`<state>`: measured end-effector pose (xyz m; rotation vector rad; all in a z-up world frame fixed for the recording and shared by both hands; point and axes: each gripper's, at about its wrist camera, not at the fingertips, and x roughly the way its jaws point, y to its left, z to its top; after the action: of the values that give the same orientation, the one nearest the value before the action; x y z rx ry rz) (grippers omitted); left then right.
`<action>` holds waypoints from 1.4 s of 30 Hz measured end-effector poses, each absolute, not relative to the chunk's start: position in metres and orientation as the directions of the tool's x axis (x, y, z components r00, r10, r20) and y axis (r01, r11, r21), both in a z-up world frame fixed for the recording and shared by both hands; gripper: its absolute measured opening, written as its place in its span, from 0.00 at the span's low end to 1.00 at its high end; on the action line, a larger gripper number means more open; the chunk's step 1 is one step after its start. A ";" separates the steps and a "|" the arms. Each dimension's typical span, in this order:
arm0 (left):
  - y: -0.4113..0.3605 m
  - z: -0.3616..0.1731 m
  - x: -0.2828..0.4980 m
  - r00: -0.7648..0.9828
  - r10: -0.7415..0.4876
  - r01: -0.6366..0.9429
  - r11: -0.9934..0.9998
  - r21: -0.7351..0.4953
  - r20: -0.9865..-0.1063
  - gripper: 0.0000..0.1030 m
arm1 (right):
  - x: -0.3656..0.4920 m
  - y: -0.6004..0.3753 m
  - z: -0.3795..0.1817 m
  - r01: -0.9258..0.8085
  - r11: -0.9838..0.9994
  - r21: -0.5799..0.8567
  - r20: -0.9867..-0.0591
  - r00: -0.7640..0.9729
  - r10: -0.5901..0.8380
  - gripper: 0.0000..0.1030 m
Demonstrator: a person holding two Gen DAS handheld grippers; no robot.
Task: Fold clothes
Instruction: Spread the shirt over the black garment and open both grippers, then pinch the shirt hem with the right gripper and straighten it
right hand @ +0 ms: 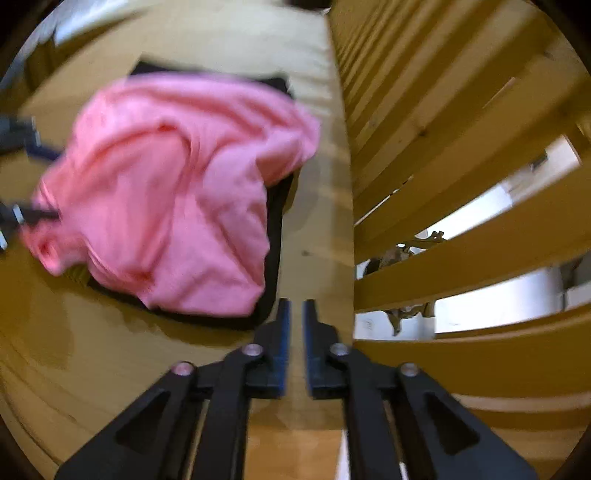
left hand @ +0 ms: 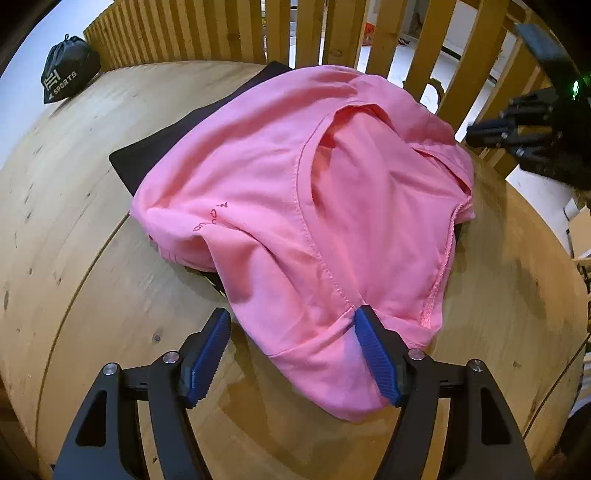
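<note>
A crumpled pink shirt (left hand: 295,192) lies on a folded black garment (left hand: 147,155) on the round wooden table (left hand: 74,221). My left gripper (left hand: 291,317) is open, its blue pads (left hand: 376,354) straddling the shirt's near edge, which lies between them. The right gripper (left hand: 517,125) shows at the far right of this view. In the blurred right wrist view, my right gripper (right hand: 296,310) is nearly shut and empty, just off the pink shirt (right hand: 177,192) and the black garment's (right hand: 275,236) edge. The left gripper (right hand: 22,218) shows at the shirt's far side.
A wooden slat railing (left hand: 332,33) runs behind the table and fills the right of the right wrist view (right hand: 443,147). A black sports bag (left hand: 66,74) sits at the table's far left edge.
</note>
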<state>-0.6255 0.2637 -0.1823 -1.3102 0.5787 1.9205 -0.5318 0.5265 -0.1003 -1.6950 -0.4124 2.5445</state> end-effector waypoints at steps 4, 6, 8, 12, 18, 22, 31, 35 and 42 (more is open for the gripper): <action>0.270 -0.179 -0.622 -0.218 0.305 -0.776 -0.631 -0.025 -0.927 0.67 | -0.530 0.518 -0.091 0.063 -0.980 -0.187 -0.898 -0.415 0.145 0.58; 0.274 -0.180 -0.624 -0.215 0.306 -0.774 -0.633 -0.029 -0.928 0.67 | -0.537 0.524 -0.095 0.034 -0.994 -0.104 -0.913 -0.399 0.082 0.58; 0.275 -0.179 -0.625 -0.215 0.307 -0.773 -0.634 -0.030 -0.927 0.67 | -0.546 0.528 -0.104 0.007 -0.995 -0.104 -0.923 -0.374 0.094 0.58; 0.272 -0.180 -0.617 -0.212 0.304 -0.774 -0.633 -0.030 -0.929 0.67 | -0.548 0.525 -0.111 0.013 -0.981 -0.193 -0.913 -0.368 0.174 0.58; 0.267 -0.180 -0.605 -0.211 0.304 -0.769 -0.638 -0.034 -0.929 0.68 | -0.557 0.536 -0.121 -0.022 -0.997 0.078 -0.947 -0.315 -0.067 0.58; 0.269 -0.179 -0.605 -0.211 0.298 -0.771 -0.637 -0.029 -0.931 0.69 | -0.555 0.516 -0.120 0.034 -0.999 -0.027 -0.943 -0.331 0.014 0.52; 0.278 -0.178 -0.608 -0.212 0.295 -0.768 -0.640 -0.028 -0.932 0.72 | -0.550 0.502 -0.125 0.099 -0.995 -0.011 -0.954 -0.299 -0.020 0.12; 0.275 -0.180 -0.615 -0.209 0.299 -0.768 -0.640 -0.033 -0.931 0.74 | -0.544 0.491 -0.123 0.183 -0.978 -0.104 -0.956 -0.290 0.047 0.08; 0.272 -0.181 -0.625 -0.180 0.320 -0.755 -0.651 -0.077 -0.930 0.75 | -0.534 0.502 -0.113 0.154 -0.960 -0.233 -0.953 -0.234 0.193 0.11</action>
<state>-0.6253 0.2724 -0.1809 -1.3573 0.5316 1.9045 -0.5336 0.5017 -0.1134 -1.9279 -0.4376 2.4091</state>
